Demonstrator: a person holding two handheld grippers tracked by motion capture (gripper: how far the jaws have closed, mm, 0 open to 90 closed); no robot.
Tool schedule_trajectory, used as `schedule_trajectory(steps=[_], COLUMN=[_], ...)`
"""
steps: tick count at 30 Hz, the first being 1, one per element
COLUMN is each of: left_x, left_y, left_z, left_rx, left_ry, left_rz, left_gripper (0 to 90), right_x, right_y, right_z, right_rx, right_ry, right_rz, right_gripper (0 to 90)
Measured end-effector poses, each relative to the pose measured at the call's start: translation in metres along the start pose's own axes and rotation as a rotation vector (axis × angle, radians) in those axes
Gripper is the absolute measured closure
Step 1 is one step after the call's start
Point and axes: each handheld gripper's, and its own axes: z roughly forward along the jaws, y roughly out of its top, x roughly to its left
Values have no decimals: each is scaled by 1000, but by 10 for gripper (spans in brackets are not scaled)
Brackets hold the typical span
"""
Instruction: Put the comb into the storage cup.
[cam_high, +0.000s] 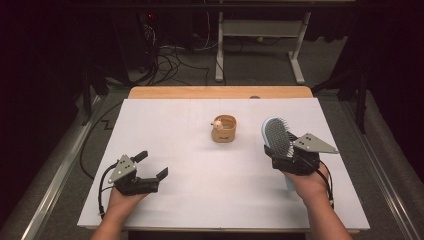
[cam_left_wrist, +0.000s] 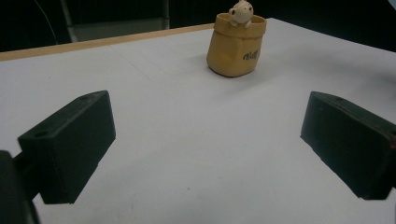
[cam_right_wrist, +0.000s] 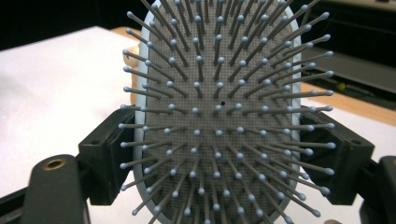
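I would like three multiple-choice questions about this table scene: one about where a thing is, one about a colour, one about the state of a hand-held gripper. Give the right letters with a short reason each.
1. Where does the small yellow pot with the figure stand?
A. near the middle of the white board
B. on the floor
C. between the left jaws

2. What colour is the hairbrush frame?
A. red
B. light blue
C. green

3. What is the state of the left hand-held gripper?
A. shut on the brush
B. shut on the pot
C. open, holding nothing

Answers:
1 A: the yellow pot stands on the white board, between the two hands and farther back.
2 B: the hairbrush has a light blue rim around its grey pad; the right hand-held gripper clamps it at both sides.
3 C: the left hand-held gripper has its jaws wide apart over bare board.
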Motion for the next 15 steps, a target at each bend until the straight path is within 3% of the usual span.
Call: schedule_trajectory(steps=[6,15], left_x=[-1,0], left_y=[0,1], left_z=[0,0], left_rx=[-4,-10], left_ry=[0,8], left_rz=[-2,-10], left_gripper=[37,37], right_x=[4,14], right_y=[2,6], right_z=[-2,-1], right_rx=[-38,-105], right_ry=[17,1], right_rz=[2,-19], right_gripper=[204,204])
